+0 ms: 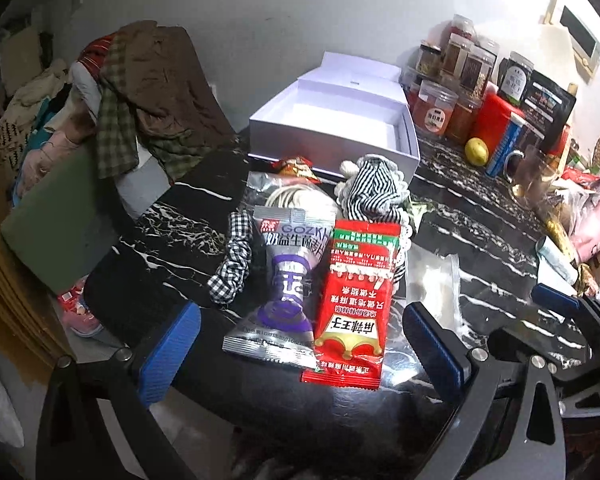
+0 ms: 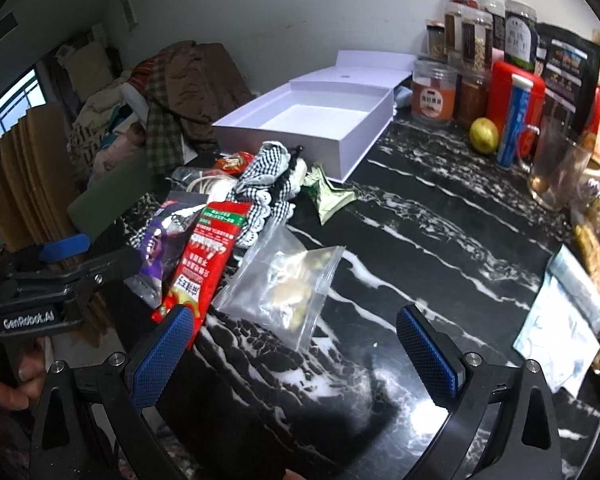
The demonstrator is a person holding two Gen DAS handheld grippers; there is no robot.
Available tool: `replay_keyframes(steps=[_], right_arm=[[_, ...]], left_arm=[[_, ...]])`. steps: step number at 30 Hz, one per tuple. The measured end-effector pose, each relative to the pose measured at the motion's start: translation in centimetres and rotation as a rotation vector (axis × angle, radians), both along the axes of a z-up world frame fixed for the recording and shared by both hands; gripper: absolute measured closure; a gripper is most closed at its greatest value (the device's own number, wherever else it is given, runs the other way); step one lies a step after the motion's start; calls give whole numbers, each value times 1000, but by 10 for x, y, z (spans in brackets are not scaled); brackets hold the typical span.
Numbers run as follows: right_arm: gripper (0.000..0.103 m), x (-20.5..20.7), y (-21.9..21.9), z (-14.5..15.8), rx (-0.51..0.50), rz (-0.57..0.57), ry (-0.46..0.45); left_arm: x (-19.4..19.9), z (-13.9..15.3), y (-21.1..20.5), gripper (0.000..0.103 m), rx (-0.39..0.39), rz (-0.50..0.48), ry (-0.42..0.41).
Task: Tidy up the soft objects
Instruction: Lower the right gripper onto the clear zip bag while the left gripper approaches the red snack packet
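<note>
While both your left gripper (image 1: 300, 344) and right gripper (image 2: 296, 344) gape empty, pinch the centre-frame red sachet (image 1: 352, 300) by its near edge, then lift toward the white box (image 1: 332, 128) at upper centre.

Your right gripper (image 2: 296, 350) hovers w/ jaws wide apart over the table (image 2: 440, 240), clear bag (image 2: 284, 288) just ahead, red packet (image 2: 204, 256) beside it, white box (image 2: 312, 120) behind.

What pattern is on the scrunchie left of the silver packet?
Black-and-white gingham check on the scrunchie, clearest in the left wrist view.
</note>
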State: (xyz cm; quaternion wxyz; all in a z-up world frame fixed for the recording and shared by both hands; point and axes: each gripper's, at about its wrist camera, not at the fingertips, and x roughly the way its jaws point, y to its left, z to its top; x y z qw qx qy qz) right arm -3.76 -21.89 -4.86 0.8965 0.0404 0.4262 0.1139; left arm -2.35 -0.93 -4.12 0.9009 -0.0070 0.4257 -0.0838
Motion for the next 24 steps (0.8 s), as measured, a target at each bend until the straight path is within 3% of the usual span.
replay_keyframes(steps=[7,18,24], right_arm=[[0,20,0,-14,26,-18,31],[0,55,23,-37,-29,8,88],[18,64,20,-52,-30,4,152]], left_arm=[[4,0,-2,0,22,-25,-10],[17,-1,-3,0,19,-38,7],[22,1,-3,0,16,-20,-3]])
